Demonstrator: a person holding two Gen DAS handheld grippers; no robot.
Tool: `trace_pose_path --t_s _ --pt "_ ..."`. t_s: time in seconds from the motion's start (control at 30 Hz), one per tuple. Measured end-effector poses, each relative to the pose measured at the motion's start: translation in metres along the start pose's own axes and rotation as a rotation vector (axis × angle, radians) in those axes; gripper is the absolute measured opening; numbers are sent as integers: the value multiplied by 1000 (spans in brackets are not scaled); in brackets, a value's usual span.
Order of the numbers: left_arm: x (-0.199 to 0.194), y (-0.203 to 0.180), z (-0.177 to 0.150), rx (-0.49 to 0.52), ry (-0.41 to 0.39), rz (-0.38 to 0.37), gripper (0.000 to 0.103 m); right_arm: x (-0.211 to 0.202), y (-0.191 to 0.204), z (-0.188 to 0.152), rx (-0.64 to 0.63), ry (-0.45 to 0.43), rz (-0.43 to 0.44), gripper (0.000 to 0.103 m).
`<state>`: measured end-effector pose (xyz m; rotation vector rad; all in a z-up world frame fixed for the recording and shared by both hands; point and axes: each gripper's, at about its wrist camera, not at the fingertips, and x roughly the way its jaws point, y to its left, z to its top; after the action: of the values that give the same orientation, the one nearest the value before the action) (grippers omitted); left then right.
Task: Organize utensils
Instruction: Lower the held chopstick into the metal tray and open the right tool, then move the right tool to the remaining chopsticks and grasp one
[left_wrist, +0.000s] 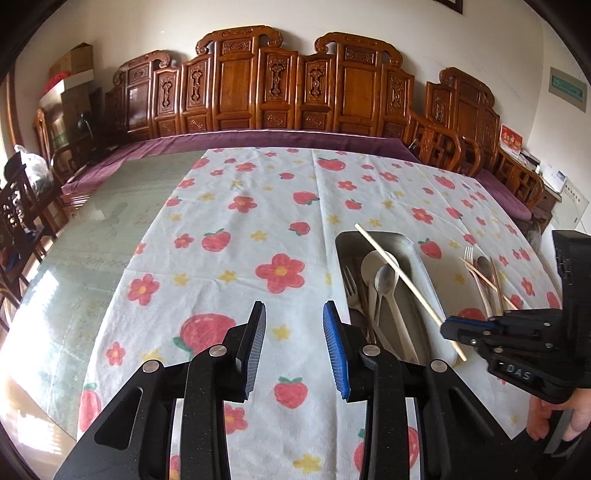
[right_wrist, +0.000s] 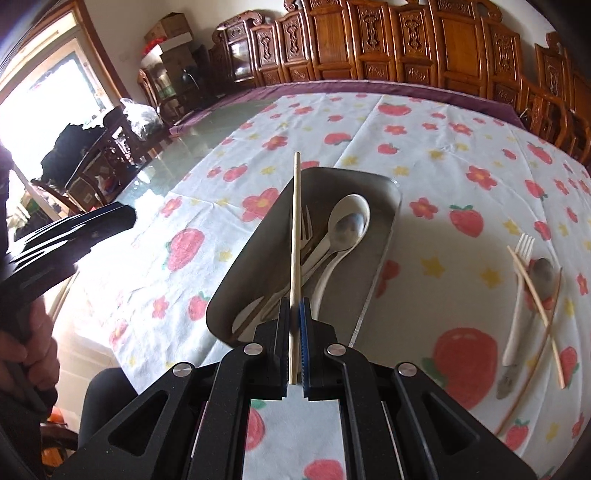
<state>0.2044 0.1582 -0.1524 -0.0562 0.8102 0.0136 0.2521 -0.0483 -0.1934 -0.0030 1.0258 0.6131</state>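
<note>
- Black left gripper (left_wrist: 294, 345) is nearest in its own view; its jaws stand partly apart with nothing between them, above the flowered cloth (left_wrist: 236, 229).
- Beside it, the right gripper (right_wrist: 294, 345) has its jaws closed tight on a pale chopstick (right_wrist: 296, 236). This stick points forward over the tray, tilted, and its far tip passes beyond the tray's far rim in the right wrist view.
- A hand (left_wrist: 554, 421) holds the right gripper's handle at the lower right corner of the left wrist view.
- Next comes the metal tray (right_wrist: 373, 266) on the cloth. Inside it lie a white spoon (right_wrist: 349, 218), a metal spoon (left_wrist: 384, 280) on top of it, and a fork (left_wrist: 351, 284) beside them.
- To the right of the tray, on the cloth, there is a loose pile: a white fork (right_wrist: 522, 258), a dark spoon (right_wrist: 543, 273) and thin sticks (right_wrist: 535, 291) crossing over them.
- Farther away, the bare part of the table (left_wrist: 110, 221) is greenish and shiny.
- Carved wooden chairs (left_wrist: 240, 81) stand along the wall behind.
</note>
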Motion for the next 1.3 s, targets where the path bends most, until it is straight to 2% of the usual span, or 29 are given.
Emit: trace_pose_path --t_s 0.13,0.4,0.6,0.8,0.9,0.97,1.03,1.17,1.3 --pt "-4 5 -1 -5 -10 2 40 15 2 2 18 27 -23 6" --pt "-6 10 -3 -5 -6 2 43 35 2 5 26 58 -74 7" --pt "-7 8 -4 -3 -7 6 51 33 2 6 2 36 -35 8" --pt "-12 -1 -4 9 -12 8 68 13 -1 4 -27 -11 -17 8" --pt "-13 -8 -5 14 -11 -5 76 -8 -11 -3 -39 -48 -21 8" --pt "-13 -16 -6 21 -10 -13 87 -21 -20 -7 -40 -69 -28 8" --pt "-12 -26 -6 29 -8 -25 88 -36 -33 -14 -41 -91 -39 8" --pt "-7 -47 -9 54 -7 -58 94 -62 -68 -29 -36 -127 -99 21" --pt "-1 -76 -12 83 9 -118 95 -79 -120 -46 11 -124 -173 22"
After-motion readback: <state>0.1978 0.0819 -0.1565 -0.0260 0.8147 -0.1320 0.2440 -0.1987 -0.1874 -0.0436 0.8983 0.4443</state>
